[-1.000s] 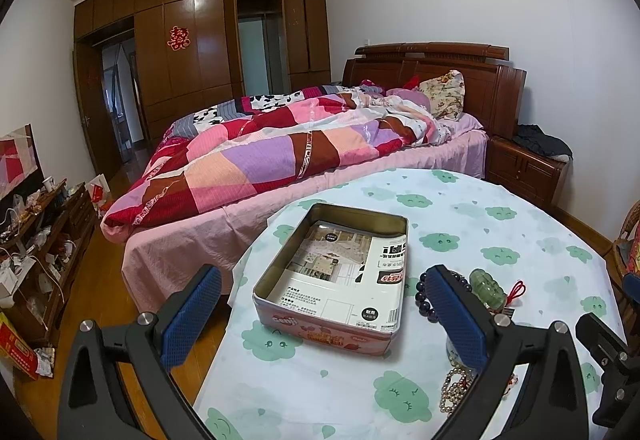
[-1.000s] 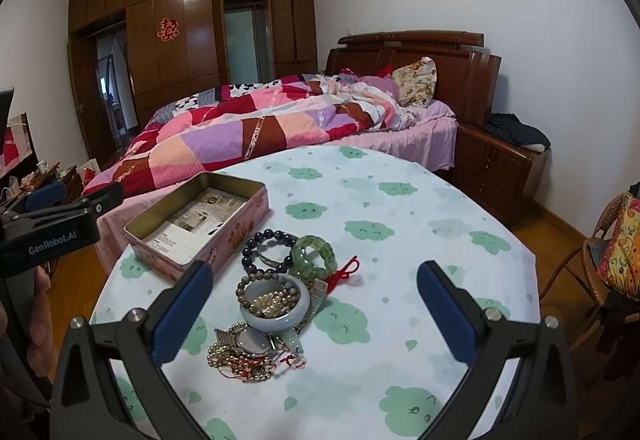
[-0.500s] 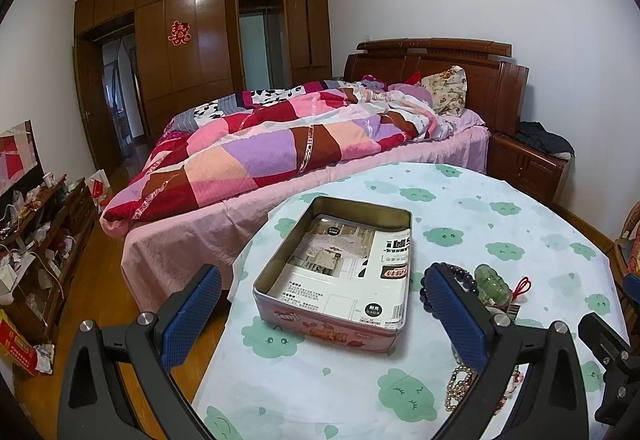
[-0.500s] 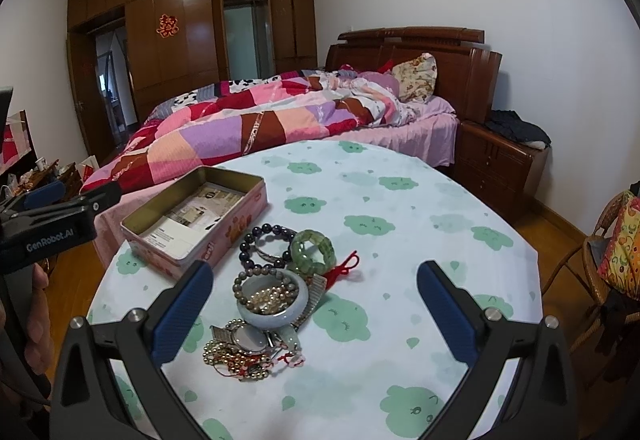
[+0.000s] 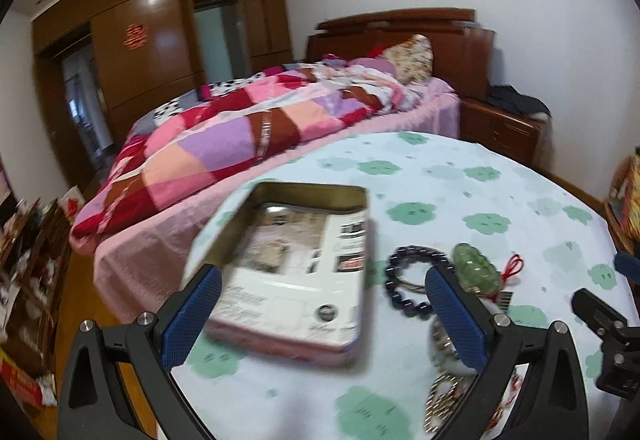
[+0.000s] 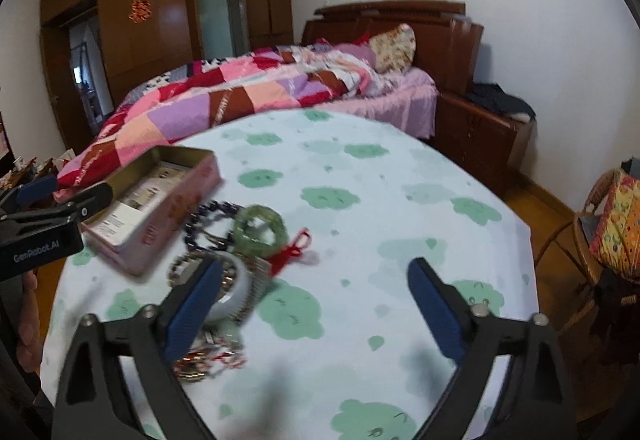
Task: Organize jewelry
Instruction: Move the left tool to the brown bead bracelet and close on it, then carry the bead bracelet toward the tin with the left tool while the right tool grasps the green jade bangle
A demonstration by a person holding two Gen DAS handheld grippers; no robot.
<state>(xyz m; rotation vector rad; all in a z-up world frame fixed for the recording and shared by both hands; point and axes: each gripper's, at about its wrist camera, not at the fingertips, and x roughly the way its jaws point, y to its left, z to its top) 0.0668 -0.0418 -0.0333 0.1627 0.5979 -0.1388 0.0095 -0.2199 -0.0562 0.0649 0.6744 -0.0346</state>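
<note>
Bench [image 6: 400, 176] carrying tin [image 5: 296, 260], jewelry pile [image 6: 236, 260] lying at its 3 o'clock; left claw [image 5: 324, 298], right claw [image 6: 314, 290] both gaping, gripping nothing.

1. Left gripper [image 5: 324, 314]: jaws spread wide, blue pads facing each other, nothing between them; its black body shows at the left edge of the right wrist view.
2. Right gripper [image 6: 314, 300]: jaws spread wide, empty.
3. Bare hand [image 6: 28, 320] at the left edge, gripping the left tool's handle.

A bed [image 5: 360, 128] with a patchwork quilt [image 5: 224, 148] stands behind the cloud-print tablecloth [image 6: 360, 200], before a wooden wardrobe [image 6: 160, 20].
</note>
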